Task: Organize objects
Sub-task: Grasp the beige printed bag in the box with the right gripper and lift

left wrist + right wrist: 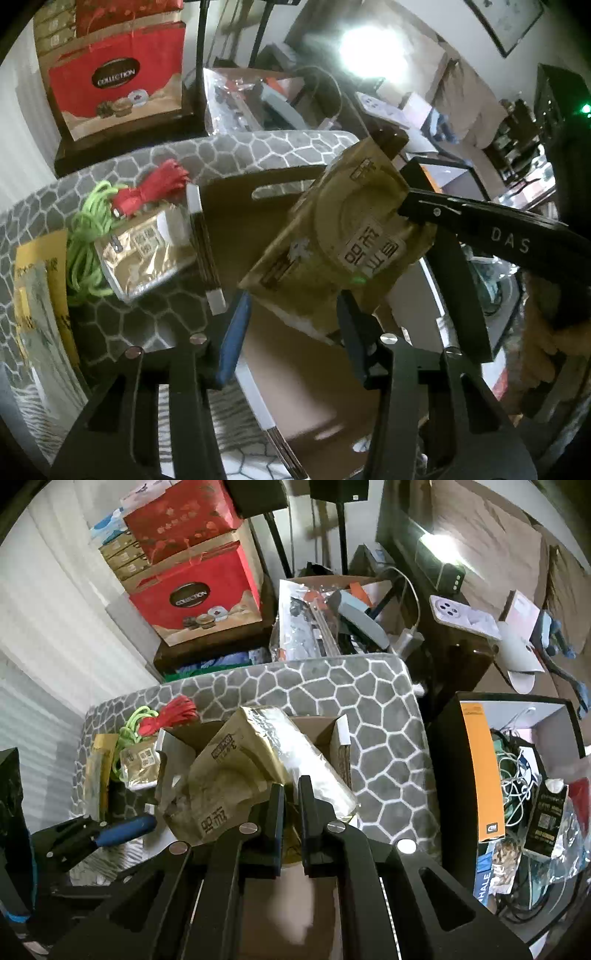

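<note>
A large gold foil packet (343,236) hangs over an open cardboard box (236,195) on the grey pebble-pattern mat (155,158). My right gripper (291,794) is shut on the packet's edge (229,775), and its black finger (480,225) shows in the left wrist view. My left gripper (291,317) is open around the packet's lower corner, blue pad on the left. A small gold packet (144,251), a green cord (88,236) and a red cord (155,184) lie on the mat left of the box.
A yellow packet (40,288) lies at the mat's left edge. Red gift bags (199,594) stand behind the mat. A black bin (517,775) full of cables and packets stands to the right. A cluttered box (332,613) stands behind.
</note>
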Motion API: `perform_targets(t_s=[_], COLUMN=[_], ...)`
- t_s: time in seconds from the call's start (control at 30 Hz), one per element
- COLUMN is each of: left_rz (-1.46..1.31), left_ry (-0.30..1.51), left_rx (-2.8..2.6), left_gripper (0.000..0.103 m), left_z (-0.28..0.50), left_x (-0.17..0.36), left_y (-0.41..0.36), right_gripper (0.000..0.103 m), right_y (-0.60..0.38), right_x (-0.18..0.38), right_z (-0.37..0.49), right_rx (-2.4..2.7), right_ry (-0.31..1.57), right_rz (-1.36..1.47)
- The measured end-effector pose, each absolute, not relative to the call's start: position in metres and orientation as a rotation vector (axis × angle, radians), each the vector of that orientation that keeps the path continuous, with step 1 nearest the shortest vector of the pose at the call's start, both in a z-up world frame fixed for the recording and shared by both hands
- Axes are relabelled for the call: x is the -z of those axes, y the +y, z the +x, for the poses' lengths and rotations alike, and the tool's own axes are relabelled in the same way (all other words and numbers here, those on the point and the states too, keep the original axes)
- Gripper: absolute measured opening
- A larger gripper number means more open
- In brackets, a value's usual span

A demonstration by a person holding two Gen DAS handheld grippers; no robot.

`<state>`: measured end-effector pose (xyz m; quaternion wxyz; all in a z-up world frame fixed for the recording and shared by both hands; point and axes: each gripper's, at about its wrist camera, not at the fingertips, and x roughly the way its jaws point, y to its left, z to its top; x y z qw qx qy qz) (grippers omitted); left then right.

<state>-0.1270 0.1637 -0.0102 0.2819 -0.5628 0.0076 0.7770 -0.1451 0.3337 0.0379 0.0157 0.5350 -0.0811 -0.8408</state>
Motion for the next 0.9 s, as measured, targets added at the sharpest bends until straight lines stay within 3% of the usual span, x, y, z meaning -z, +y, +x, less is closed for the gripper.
perform_targets(t_s=[0.3,0.33,0.43,0.47,0.9], left_rz=[-1.549,-1.549,-1.554,-1.555,-1.450], left_ry=[0.158,0.164,0.162,0.156,0.140], left_rx=[-2.112,-2.126,-2.127,-2.127,-2.153], left_gripper=[0.046,0.041,0.005,0.000,0.001], left_z=[-0.124,-0.124,-0.127,-0.128,-0.136], left_x=[0.022,0.023,0.028,0.029,-0.010], left_y=[0.187,0.188,0.187,0.187,0.172], right_gripper=[0.005,0.005,0.005,0.005,0.005], right_y=[0.332,0.332,0.332,0.331,0.330], right_x=[-0.037,-0.037,-0.037,-0.036,-0.034], right_z=[-0.151,-0.151,-0.152,-0.153,-0.148], right_rx=[2.606,2.605,2.603,2.601,2.550], right_ry=[-0.242,-0.241,-0.235,-0.232,-0.269], right_rz=[1.685,1.686,1.688,1.691,1.709])
